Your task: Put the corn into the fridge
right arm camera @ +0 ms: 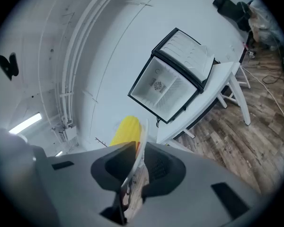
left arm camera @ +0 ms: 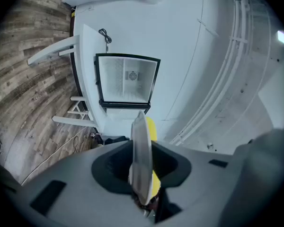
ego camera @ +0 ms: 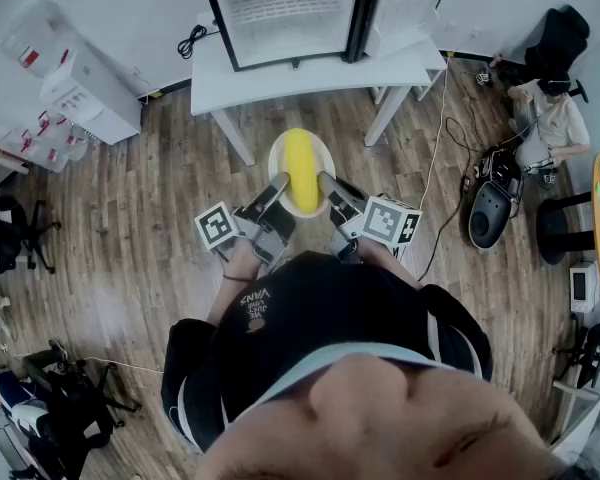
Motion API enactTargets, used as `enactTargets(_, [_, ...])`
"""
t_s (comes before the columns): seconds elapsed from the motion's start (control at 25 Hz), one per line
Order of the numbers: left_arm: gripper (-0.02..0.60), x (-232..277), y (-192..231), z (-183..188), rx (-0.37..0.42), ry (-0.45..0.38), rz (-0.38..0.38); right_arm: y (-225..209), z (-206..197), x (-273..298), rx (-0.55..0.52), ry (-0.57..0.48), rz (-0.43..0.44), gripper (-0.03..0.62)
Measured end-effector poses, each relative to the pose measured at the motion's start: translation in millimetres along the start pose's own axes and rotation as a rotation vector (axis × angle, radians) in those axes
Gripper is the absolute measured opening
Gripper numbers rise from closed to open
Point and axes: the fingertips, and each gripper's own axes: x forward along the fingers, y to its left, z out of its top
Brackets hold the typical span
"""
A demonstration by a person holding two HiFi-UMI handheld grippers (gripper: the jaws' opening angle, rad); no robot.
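While we hold both arms forward and about level, the left hand-held gripper (ego camera: 277,190) and right hand-held gripper (ego camera: 330,190) each clamp opposite rims of the plate (ego camera: 278,152). The corn (ego camera: 300,168) lies on it between them, and the open fridge (ego camera: 285,8) stands on the table (ego camera: 280,76) ahead.

Yellow corn (ego camera: 300,171), white plate (ego camera: 275,168), black-framed white fridge (ego camera: 280,33), brown wood-grain floor (ego camera: 130,198).

Lighting's bright and flat, no harsh shadows on the wood floor (ego camera: 130,198). Fridge (ego camera: 285,13) interior looks a bit blown out at 12 o'clock in the head view. Both gripper views are heavy fisheye with black vignetted corners and a blurry foreground at 6 o'clock. Light strip (right arm camera: 26,122) glares at 9 o'clock in the right gripper view.
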Motion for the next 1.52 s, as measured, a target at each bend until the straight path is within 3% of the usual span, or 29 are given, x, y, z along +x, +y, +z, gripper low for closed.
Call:
enactTargets(0.6, [0.1, -2, 1, 9, 0.001, 0.014, -0.019, 3, -2, 7, 0.01, -0.035, 0.005, 0.055])
enactTargets(1.2, [0.1, -11, 10, 38, -0.029, 0.07, 0.006, 2, -13, 36, 0.045, -0.075, -0.043, 0.055])
enactTargets(1.52, [0.1, -22, 16, 35, -0.044, 0.092, -0.004, 2, -25, 33, 0.031, -0.089, -0.061, 0.055])
